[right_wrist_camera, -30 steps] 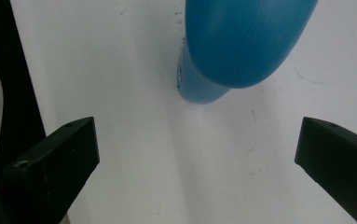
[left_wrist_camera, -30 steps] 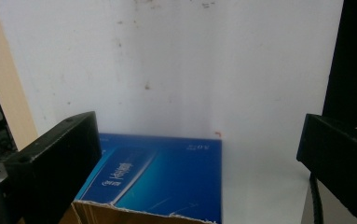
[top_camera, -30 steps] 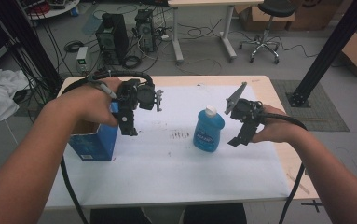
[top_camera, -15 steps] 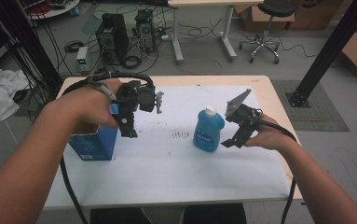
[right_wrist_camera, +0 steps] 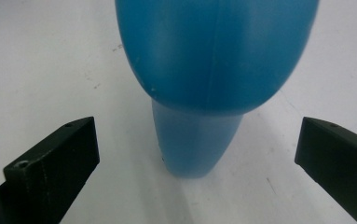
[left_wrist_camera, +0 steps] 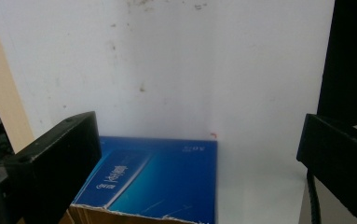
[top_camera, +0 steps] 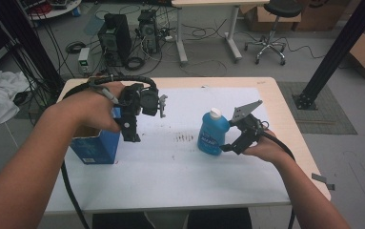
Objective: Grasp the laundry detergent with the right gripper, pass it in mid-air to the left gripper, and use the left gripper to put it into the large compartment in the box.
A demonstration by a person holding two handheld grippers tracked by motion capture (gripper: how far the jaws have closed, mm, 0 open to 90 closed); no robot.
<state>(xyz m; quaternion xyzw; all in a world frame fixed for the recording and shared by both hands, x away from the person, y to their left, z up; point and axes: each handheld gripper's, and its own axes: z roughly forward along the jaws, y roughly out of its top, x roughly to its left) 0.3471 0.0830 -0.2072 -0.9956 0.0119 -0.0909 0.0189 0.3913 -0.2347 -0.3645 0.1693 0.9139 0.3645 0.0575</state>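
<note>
From the high view, a blue plastic bottle with a white cap (top_camera: 213, 132) stands upright on the white sheet covering the wooden table (top_camera: 285, 124), right of the middle. The right gripper (top_camera: 227, 147) sits low just beside the bottle's lower right side, its jaws pointing at the bottle; whether they touch it cannot be told from here. Towards the left edge of the sheet stands an open blue cardboard box (top_camera: 94, 145). The left gripper (top_camera: 131, 133) hangs above the box's right side, jaws pointing down, held in the person's left hand (top_camera: 92, 107).

In the left gripper view, the two black jaws stand wide apart with nothing between them. Below them lies the blue box (left_wrist_camera: 157, 182), its torn open top edge at the bottom of the picture, and beyond it the white sheet.

In the right gripper view, the jaws are spread wide, one on each side of the blue bottle (right_wrist_camera: 213, 60), which stands just ahead of them. Neither jaw touches the bottle; white sheet shows between each jaw and the bottle.
</note>
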